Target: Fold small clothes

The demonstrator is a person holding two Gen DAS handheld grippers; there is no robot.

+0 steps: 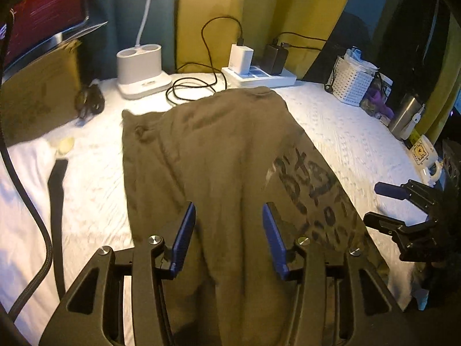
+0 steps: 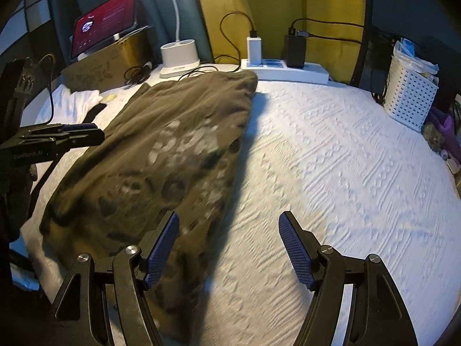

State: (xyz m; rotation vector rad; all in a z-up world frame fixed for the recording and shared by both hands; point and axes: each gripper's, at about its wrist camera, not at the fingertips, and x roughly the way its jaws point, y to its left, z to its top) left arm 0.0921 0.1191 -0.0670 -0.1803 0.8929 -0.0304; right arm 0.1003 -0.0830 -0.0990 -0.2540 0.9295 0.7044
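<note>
Olive-brown garment (image 1: pixel 219 155) lies folded lengthwise into a long strip on the white textured cloth (image 2: pixel 331 158), running from the near edge up toward the white power strip (image 2: pixel 285 70); its dark printed lettering faces up on the right-hand side in the left wrist view. Left gripper (image 1: pixel 229 225) hangs above the near end of the strip, blue pads apart, nothing pinched between them; the fabric looks clear of both pads, though blur makes that hard to swear to. Right gripper (image 2: pixel 229 248) is released too, jaws wide; its left pad sits over the garment's right edge, its right pad over bare cloth. At the back: a white lamp base (image 2: pixel 178 57), a tablet (image 2: pixel 103 20) glowing red on a cardboard box (image 2: pixel 106 63), a white perforated basket (image 2: pixel 409 98) at the far right.
</note>
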